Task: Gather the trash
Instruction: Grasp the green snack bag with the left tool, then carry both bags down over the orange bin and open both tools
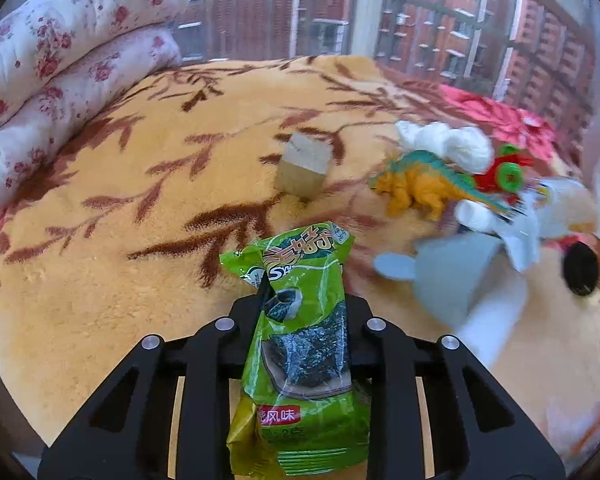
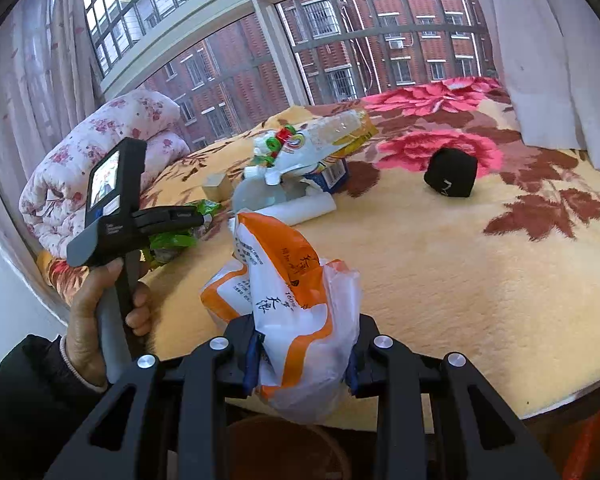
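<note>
Green, crinkled seaweed snack wrapper (image 1: 300, 344) stands at lower centre of the left wrist view, clamped between the left gripper (image 1: 304, 312) jaws; right gripper (image 2: 302, 356), lower centre, pinches a white-and-orange plastic bag (image 2: 296, 292) above the yellow blanket (image 2: 440, 280).

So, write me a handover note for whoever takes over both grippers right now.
Left gripper: shut on the green snack packet, over the bed.
Right gripper: shut on the orange-and-white plastic bag, near the bed's edge.
Done: packet picked up; not yet in the bag.
Left on the blanket: crumpled tissue, small cardboard box, pile of white wrappers. The toy dinosaur is likely not trash.
</note>
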Motion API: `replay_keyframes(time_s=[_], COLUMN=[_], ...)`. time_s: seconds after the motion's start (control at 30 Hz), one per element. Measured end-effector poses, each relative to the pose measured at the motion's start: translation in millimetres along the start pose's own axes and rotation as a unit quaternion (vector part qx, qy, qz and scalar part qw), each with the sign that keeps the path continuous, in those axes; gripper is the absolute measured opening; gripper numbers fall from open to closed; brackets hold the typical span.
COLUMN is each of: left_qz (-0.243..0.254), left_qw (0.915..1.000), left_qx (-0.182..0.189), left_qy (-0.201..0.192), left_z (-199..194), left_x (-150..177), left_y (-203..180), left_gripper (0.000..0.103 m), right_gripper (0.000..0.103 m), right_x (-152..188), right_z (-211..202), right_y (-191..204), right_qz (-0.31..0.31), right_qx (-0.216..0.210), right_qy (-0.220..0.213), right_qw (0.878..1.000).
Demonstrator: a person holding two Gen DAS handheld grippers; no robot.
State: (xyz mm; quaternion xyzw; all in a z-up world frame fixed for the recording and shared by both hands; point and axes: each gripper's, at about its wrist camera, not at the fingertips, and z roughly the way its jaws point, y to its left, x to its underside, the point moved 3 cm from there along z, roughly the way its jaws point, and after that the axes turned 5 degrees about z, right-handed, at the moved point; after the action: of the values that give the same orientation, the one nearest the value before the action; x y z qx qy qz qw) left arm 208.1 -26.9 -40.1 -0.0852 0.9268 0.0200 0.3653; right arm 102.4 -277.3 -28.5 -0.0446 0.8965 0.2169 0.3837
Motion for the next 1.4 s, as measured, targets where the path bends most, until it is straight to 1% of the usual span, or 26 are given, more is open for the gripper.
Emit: replay_keyframes(time_s=[0.07, 0.2, 0.4, 0.53, 0.67, 0.77, 0.93, 1.03, 1.2, 1.4], left_qz=[0.015, 0.057, 0.100, 0.120, 0.130, 0.139, 0.157, 0.164, 0.179, 0.190], left_qw=[0.9996, 0.9969, 0.9913, 0.9878, 0.9863, 0.9848, 0.9806, 0.9784, 0.9735, 0.9638], left_qx=[0.019, 0.039, 0.066, 0.083, 0.095, 0.102, 0.116, 0.124, 0.133, 0.147], left_qy=[-0.012, -0.036, -0.053, -0.055, -0.036, -0.021, 0.002, 0.017, 0.051, 0.115], left_z=[-12.8, -47.6, -96.1, -123.9, -142.1, -151.4, -159.6, -158.6, -149.4, -120.0], left_x=[4.4, 18.4, 47.8, 73.6, 105.2, 130.6, 168.1, 183.5, 206.7, 235.5], left_y=[2.7, 11.6, 16.2, 15.7, 15.5, 15.4, 11.6, 9.6, 5.7, -0.3], left_gripper=[0.025, 0.025, 0.025, 0.025, 0.025, 0.025, 0.025, 0.025, 0.025, 0.025], right_gripper=[0.032, 0.032, 0.032, 0.032, 0.032, 0.032, 0.032, 0.032, 0.032, 0.032], right_x=[1.7, 5.1, 13.0, 21.2, 33.9, 50.4, 82.4, 104.8, 131.2, 145.3], right_z=[-4.6, -9.7, -15.1, -26.7, -42.2, -56.8, -72.7, -74.6, -69.8, -51.7], right_y=[7.4, 19.4, 39.2, 50.4, 56.3, 60.8, 65.5, 65.6, 62.5, 49.0], right_qz=[-0.008, -0.018, -0.025, -0.033, -0.037, -0.039, -0.043, -0.042, -0.035, -0.003], right_qx=[0.001, 0.002, -0.004, -0.003, 0.003, 0.005, 0.012, 0.016, 0.024, 0.026], right_qy=[-0.001, -0.001, 0.000, -0.003, -0.002, 0.006, 0.030, 0.056, 0.093, 0.130], right_qw=[1.000, 1.000, 1.000, 0.999, 0.999, 0.999, 0.999, 0.997, 0.995, 0.991])
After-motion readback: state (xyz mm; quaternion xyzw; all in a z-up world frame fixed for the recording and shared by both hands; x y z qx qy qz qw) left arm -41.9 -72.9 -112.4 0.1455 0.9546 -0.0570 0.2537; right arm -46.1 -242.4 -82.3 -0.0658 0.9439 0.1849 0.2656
